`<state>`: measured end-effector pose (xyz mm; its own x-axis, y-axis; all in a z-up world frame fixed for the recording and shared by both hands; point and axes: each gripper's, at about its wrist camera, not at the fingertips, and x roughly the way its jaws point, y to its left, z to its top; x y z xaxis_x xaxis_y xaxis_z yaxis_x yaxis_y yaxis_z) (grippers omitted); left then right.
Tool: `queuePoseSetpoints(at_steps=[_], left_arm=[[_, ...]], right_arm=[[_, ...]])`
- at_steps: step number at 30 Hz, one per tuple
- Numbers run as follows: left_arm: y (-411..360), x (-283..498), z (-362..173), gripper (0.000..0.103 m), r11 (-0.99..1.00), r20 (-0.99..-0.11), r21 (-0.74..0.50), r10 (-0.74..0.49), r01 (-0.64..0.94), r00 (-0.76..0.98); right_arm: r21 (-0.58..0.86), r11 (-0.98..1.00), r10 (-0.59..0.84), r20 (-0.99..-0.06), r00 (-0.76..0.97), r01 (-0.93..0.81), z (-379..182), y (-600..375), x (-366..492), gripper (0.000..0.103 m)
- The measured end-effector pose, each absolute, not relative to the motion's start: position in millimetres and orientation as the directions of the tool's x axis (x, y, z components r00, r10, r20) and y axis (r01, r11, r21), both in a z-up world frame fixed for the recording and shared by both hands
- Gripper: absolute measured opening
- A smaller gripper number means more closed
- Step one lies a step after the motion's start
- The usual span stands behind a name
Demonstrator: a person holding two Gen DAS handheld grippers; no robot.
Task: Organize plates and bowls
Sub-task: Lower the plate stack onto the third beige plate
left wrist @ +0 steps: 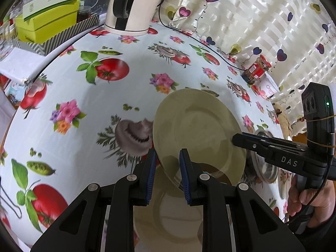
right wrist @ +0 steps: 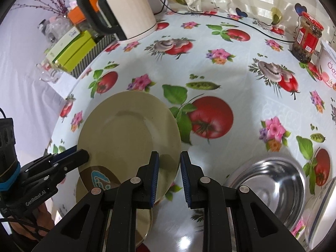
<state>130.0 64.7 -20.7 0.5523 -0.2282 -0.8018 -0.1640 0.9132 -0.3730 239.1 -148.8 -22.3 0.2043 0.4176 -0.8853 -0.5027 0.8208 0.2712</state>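
Stacking is barely begun: left gripper [left wrist: 168, 176] and right gripper [right wrist: 169, 178], each clamped on a near rim, carry a beige plate [right wrist: 128, 132] above another plate [left wrist: 168, 212] on the worktop [left wrist: 88, 96], steel bowl [right wrist: 271, 187] unsorted at right.

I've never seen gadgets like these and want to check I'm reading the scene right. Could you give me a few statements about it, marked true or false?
1. The left gripper and the right gripper grip the same beige plate at opposite edges. True.
2. The steel bowl sits on that plate. False: it stands apart on the tablecloth, beside the plate.
3. A second plate lies beneath the gripped one. True.
4. The jar has a green lid. False: its lid is red.
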Motion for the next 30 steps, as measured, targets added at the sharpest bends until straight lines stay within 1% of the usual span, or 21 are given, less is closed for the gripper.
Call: queuePoseSetpoints(at_steps=[15, 30], left_arm=[[66, 91, -28, 0.023, 0.911, -0.812, -0.371, -0.224, -0.181, 0.539], [62, 73, -33, 0.023, 0.912, -0.822, -0.364, -0.218, -0.190, 0.526]], right_arm=[[0.271, 0.812, 0.409, -0.896, 0.172, -0.516, -33, -147, 198, 0.020], [0.272, 0.807, 0.404, -0.901, 0.155, -0.524, -38, -149, 175, 0.020]])
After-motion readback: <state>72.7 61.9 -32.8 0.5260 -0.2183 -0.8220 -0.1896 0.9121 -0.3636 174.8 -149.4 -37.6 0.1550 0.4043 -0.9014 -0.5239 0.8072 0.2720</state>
